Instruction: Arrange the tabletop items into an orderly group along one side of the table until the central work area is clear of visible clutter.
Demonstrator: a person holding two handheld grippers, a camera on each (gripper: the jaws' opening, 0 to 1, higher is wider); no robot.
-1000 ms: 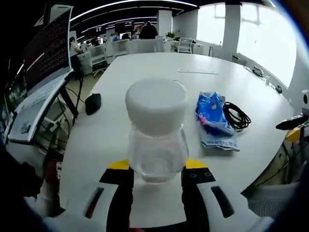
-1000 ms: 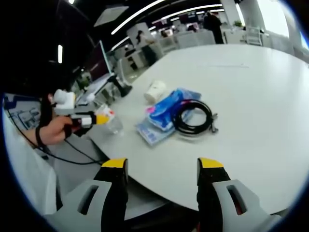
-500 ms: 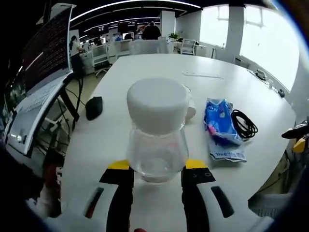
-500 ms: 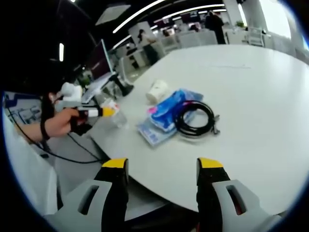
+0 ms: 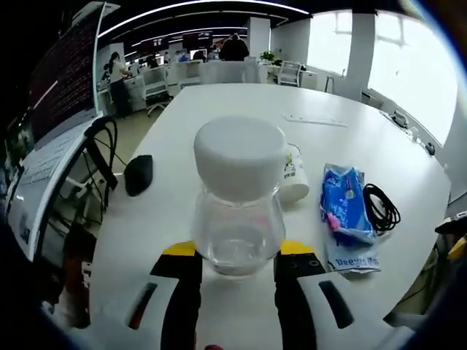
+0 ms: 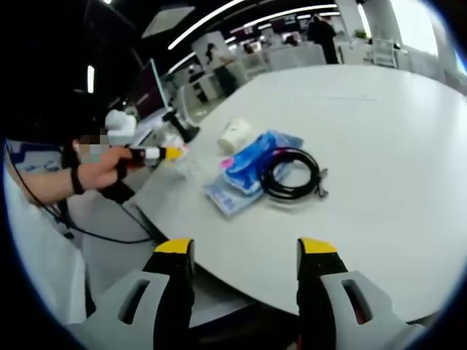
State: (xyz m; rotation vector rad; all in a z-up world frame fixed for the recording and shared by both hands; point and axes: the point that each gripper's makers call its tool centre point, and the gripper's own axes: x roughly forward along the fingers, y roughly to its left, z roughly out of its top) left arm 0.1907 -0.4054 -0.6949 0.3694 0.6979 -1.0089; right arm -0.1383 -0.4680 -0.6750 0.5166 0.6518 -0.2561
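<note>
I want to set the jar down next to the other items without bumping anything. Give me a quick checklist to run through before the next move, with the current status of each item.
1. Left gripper closed on the clear glass jar with the white lid: ok.
2. Jar upright, lid on: ok.
3. Bare white tabletop ahead of the jar for a set-down: ok.
4. White paper cup lying on its side just beyond the jar, could be knocked: not ok.
5. Blue tissue pack and coiled black cable already grouped, touching: ok.
6. Right gripper open, empty, short of the table edge: ok.
</note>
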